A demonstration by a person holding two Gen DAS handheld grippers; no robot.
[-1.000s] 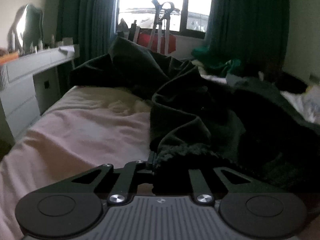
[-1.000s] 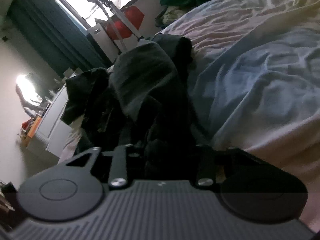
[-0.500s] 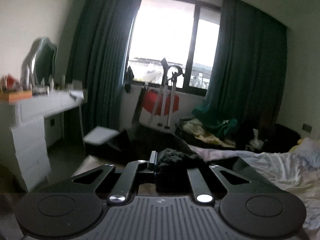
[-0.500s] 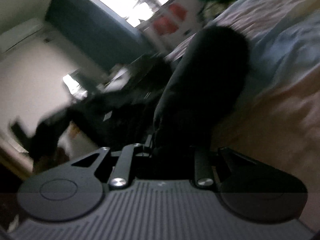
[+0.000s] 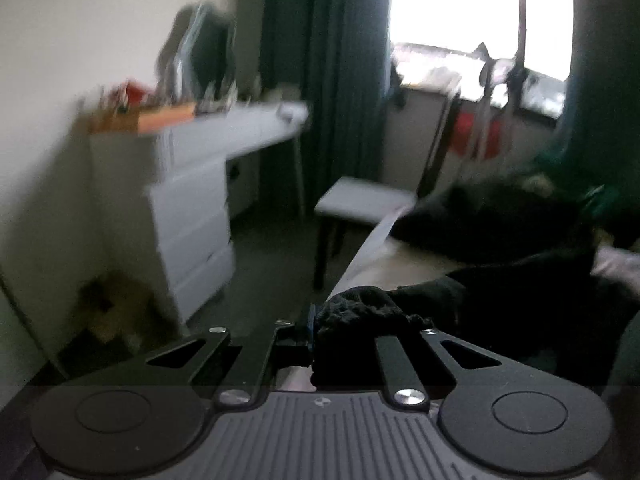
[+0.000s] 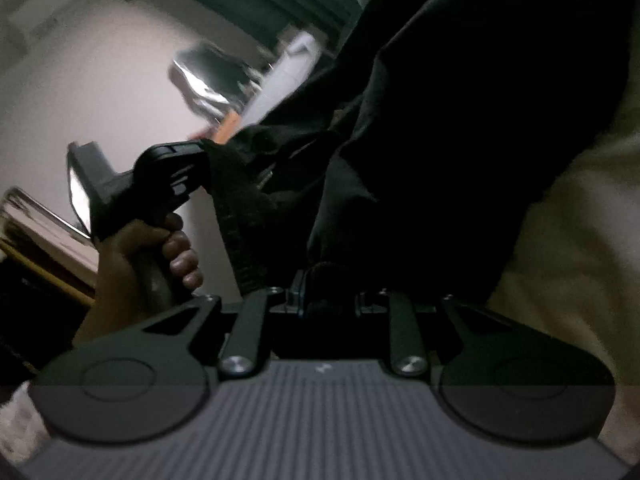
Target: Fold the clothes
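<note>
Black knit garment [image 5: 520, 300] stretched above pale bed [image 6: 580, 220] | left tool [image 5: 340, 320] clamped on ribbed edge | right tool [image 6: 332, 284] pinching another edge | 2 grips spread it for folding.

**Two wrist views, one shared garment**

The left wrist view looks along its own fingers [image 5: 320, 320] across the bed's [image 5: 416, 260] edge toward dresser [image 5: 192, 200] and window [image 5: 460, 8]; the right wrist view, tilted, sits close against the garment [image 6: 460, 120], facing the left gripper [image 6: 204, 152] and hand [image 6: 152, 248]; both share garment, dresser, bed.
</note>
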